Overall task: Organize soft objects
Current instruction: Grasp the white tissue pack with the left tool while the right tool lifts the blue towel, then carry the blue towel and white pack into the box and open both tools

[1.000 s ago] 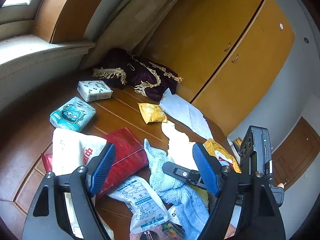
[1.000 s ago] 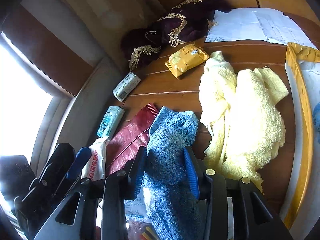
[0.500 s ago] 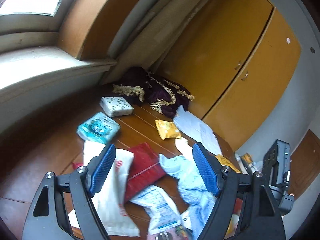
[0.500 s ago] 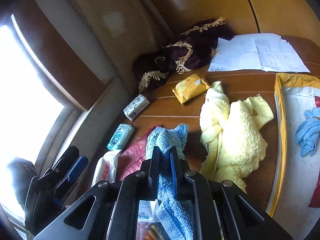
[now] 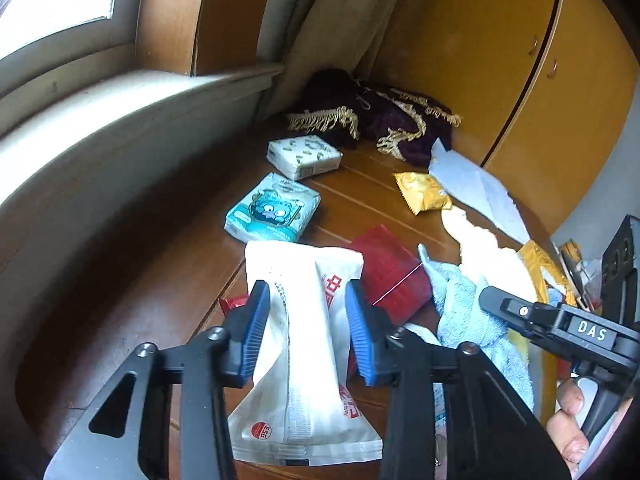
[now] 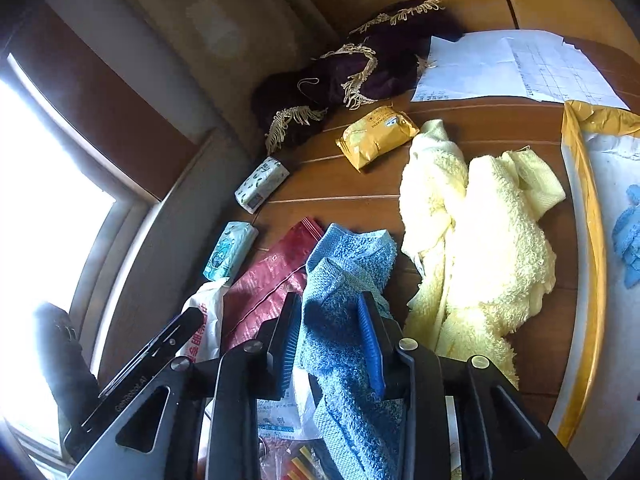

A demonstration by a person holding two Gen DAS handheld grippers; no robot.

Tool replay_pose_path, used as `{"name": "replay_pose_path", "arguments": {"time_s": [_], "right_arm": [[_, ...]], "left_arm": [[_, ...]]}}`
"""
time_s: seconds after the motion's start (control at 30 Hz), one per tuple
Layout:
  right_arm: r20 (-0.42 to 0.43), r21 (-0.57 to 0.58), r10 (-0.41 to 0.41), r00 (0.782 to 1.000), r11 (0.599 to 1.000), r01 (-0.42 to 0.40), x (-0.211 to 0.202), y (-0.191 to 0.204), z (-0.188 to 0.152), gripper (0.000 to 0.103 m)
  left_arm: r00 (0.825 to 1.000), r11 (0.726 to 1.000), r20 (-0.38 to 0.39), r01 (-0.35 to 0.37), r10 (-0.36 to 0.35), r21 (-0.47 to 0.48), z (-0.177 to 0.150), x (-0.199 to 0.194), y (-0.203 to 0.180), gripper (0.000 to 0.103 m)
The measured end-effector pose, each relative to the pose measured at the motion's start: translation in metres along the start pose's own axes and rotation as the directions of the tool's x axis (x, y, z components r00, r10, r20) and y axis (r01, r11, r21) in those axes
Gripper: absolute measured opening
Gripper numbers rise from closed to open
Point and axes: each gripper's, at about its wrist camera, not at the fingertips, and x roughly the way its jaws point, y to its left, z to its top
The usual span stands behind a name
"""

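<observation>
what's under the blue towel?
Under the blue towel: an edge of the red foil pouch and a clear printed packet lower down. Anything directly beneath its middle is covered.

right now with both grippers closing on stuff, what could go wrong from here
The blue towel in the right gripper lies over the red packet and a printed plastic bag, so lifting it may drag them along. The left gripper straddles the white tissue pack; its slick wrapper could slip from the pads. The two grippers work close together and might collide.
</observation>
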Motion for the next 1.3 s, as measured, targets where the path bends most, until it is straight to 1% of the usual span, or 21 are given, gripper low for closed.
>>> {"name": "replay_pose_path", "arguments": {"time_s": [0.03,0.1,0.2,0.27,0.33,0.37,0.4,0.47,0.5,0.63,0.7,0.77,0.83,0.9,1.0,1.07,1.1,1.17,1.2,1.27,1.3], "right_arm": [[-0.003,0.004,-0.004,1.000,1.000,0.004,0.001,-0.001,0.000,0.033],[-0.015,0.006,-0.027,1.000,1.000,0.027,0.003,-0.002,0.000,0.036],[-0.030,0.003,-0.043,0.999,0.999,0.043,0.007,-0.004,-0.001,0.038],[-0.032,-0.035,-0.060,0.998,0.998,0.058,0.007,0.002,-0.002,0.033],[-0.032,-0.083,-0.087,0.996,0.993,0.085,0.008,0.009,-0.003,0.028],[-0.028,-0.110,-0.103,0.994,0.989,0.099,0.008,0.014,-0.004,0.023],[-0.014,-0.128,-0.114,0.993,0.986,0.111,0.006,0.017,-0.005,0.019],[0.014,-0.140,-0.112,0.994,0.984,0.113,0.000,0.020,-0.005,0.009],[0.032,-0.139,-0.103,0.994,0.985,0.106,-0.005,0.021,-0.005,0.009],[0.129,-0.121,-0.049,0.990,0.991,0.065,-0.031,0.020,-0.002,0.008],[0.185,-0.115,-0.014,0.983,0.993,0.036,-0.048,0.020,-0.001,0.008],[0.251,-0.104,0.029,0.968,0.995,-0.003,-0.069,0.016,-0.002,0.008],[0.322,-0.078,0.064,0.945,0.996,-0.041,-0.096,0.008,0.000,0.008],[0.366,-0.033,0.081,0.927,0.997,-0.074,-0.122,-0.006,0.004,0.008],[0.409,0.030,0.051,0.911,0.997,-0.069,-0.159,-0.033,0.011,0.008],[0.424,0.056,0.018,0.905,0.997,-0.046,-0.182,-0.054,0.018,0.008],[0.423,0.062,-0.001,0.906,0.998,-0.027,-0.190,-0.065,0.022,0.008],[0.426,0.088,-0.032,0.904,0.996,-0.006,-0.200,-0.089,0.029,0.008],[0.423,0.087,-0.033,0.906,0.996,-0.004,-0.199,-0.100,0.032,0.008],[0.432,0.116,-0.035,0.901,0.993,-0.017,-0.191,-0.126,0.035,0.008],[0.421,0.146,-0.040,0.906,0.989,-0.024,-0.183,-0.140,0.036,0.008]], "left_arm": [[1.000,1.000,-0.012,-0.012,0.012,0.001,-0.001,0.004,0.002,0.033],[0.999,0.999,0.010,-0.038,0.038,0.017,-0.004,0.003,0.002,0.028],[0.999,1.000,0.033,-0.021,0.021,0.006,-0.003,-0.001,0.004,0.018],[0.999,1.000,0.048,-0.010,0.010,-0.008,-0.003,-0.005,0.005,0.016],[0.998,0.999,0.058,0.034,-0.033,-0.028,-0.002,-0.009,0.005,0.016],[0.996,0.998,0.071,0.048,-0.046,-0.035,-0.001,-0.013,0.005,0.016],[0.994,0.997,0.090,0.059,-0.055,-0.041,-0.001,-0.017,0.004,0.016],[0.988,0.993,0.118,0.103,-0.096,-0.055,0.000,-0.026,0.004,0.016],[0.985,0.990,0.126,0.128,-0.119,-0.060,0.000,-0.029,0.003,0.016],[0.975,0.983,0.148,0.173,-0.163,-0.056,0.004,-0.041,-0.009,0.016],[0.969,0.977,0.147,0.206,-0.197,-0.047,0.005,-0.045,-0.018,0.016],[0.963,0.972,0.151,0.232,-0.226,-0.026,0.006,-0.049,-0.033,0.016],[0.952,0.962,0.144,0.273,-0.270,-0.005,0.007,-0.053,-0.051,0.016],[0.936,0.945,0.134,0.326,-0.327,0.027,0.009,-0.058,-0.071,0.016],[0.906,0.910,0.090,0.409,-0.414,0.071,0.013,-0.059,-0.109,0.016],[0.880,0.880,0.048,0.467,-0.472,0.089,0.014,-0.056,-0.138,0.016],[0.869,0.866,0.029,0.489,-0.494,0.103,0.014,-0.054,-0.153,0.016],[0.859,0.851,-0.003,0.508,-0.512,0.132,0.011,-0.046,-0.184,0.016],[0.854,0.844,-0.023,0.517,-0.519,0.141,0.008,-0.041,-0.198,0.016],[0.843,0.828,-0.083,0.538,-0.532,0.159,0.001,-0.025,-0.226,0.016],[0.835,0.818,-0.115,0.550,-0.538,0.171,-0.005,-0.017,-0.238,0.016]]}}
